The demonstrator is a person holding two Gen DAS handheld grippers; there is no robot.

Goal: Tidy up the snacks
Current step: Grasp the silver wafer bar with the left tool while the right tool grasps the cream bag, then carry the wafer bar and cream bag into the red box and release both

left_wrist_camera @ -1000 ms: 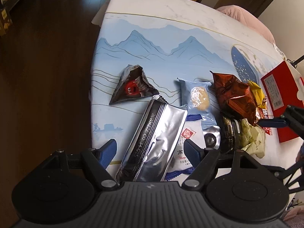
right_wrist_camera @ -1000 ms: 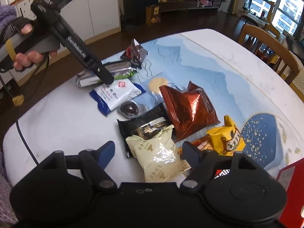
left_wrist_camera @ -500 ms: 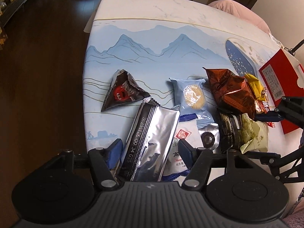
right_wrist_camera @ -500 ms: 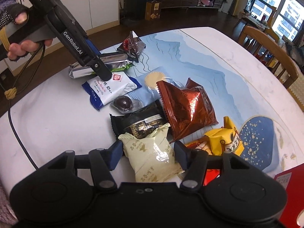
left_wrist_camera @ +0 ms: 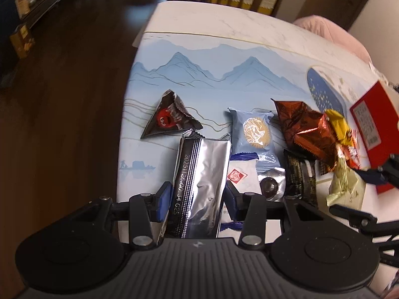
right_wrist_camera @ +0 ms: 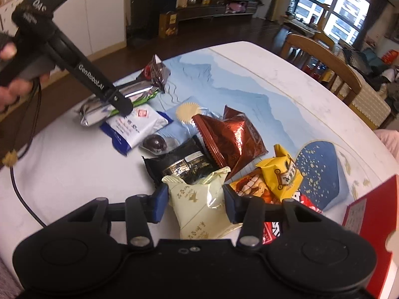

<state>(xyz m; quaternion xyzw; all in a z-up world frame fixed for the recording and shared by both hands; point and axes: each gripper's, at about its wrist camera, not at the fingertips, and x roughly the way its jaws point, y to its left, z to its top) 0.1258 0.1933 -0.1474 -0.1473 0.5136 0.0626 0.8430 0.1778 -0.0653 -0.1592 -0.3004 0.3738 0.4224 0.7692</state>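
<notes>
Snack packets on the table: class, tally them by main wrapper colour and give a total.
Silver: 2, foil bar packet, chocolate ball wrapper
Dark: 2
Blue or blue-white: 2
Copper-brown: 1
Yellow: 1
Cream: 1
Orange-red: 1
Total: 10

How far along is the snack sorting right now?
Nothing looks sorted yet. In hand: the left gripper has just been closing around the silver foil packet, the right gripper around the cream pastry packet; both seem gripped. Left: the brown foil bag, yellow packet, black packet and others in a loose pile.
</notes>
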